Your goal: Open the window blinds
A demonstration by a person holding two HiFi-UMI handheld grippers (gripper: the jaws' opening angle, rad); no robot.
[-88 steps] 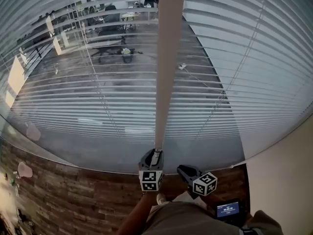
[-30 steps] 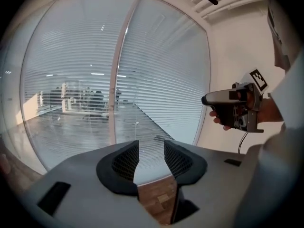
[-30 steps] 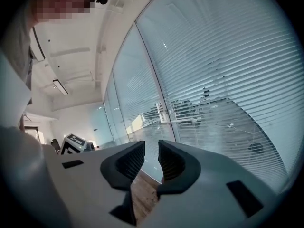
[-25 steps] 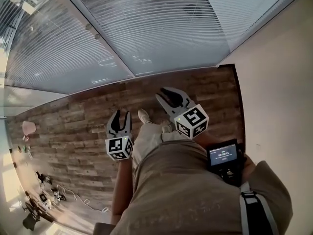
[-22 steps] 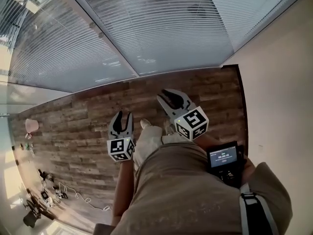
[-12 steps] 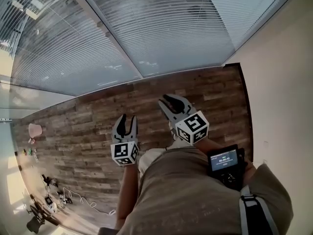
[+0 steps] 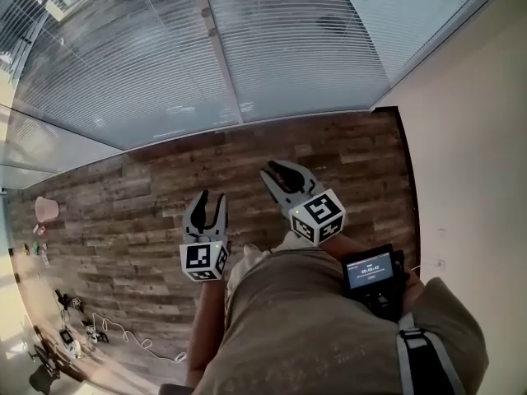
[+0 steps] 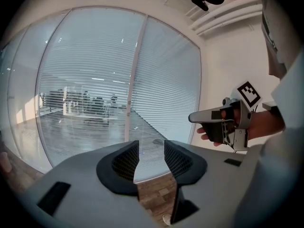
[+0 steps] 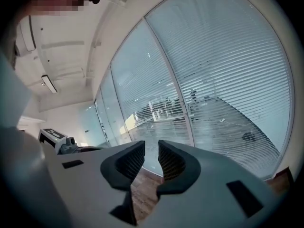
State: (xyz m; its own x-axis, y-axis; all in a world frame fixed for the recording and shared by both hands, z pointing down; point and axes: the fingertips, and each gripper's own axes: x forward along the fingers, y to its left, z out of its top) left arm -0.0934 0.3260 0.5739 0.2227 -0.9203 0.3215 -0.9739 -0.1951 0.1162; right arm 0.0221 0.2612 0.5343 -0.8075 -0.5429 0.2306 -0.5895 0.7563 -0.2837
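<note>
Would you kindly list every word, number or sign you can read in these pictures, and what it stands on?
On the small screen by the person's waist: light digits, too small to read.
On the left gripper and right gripper: black-and-white square markers on their cubes, no letters.
Nothing else is readable.

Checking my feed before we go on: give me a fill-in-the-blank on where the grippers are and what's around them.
The left gripper and right gripper both have ___ jaws, with nothing between them.
Both hang over the ___ plank floor, apart from the blinds.
The small lit screen is beside the ___ gripper.
Missing words: open; wooden; right.
</note>
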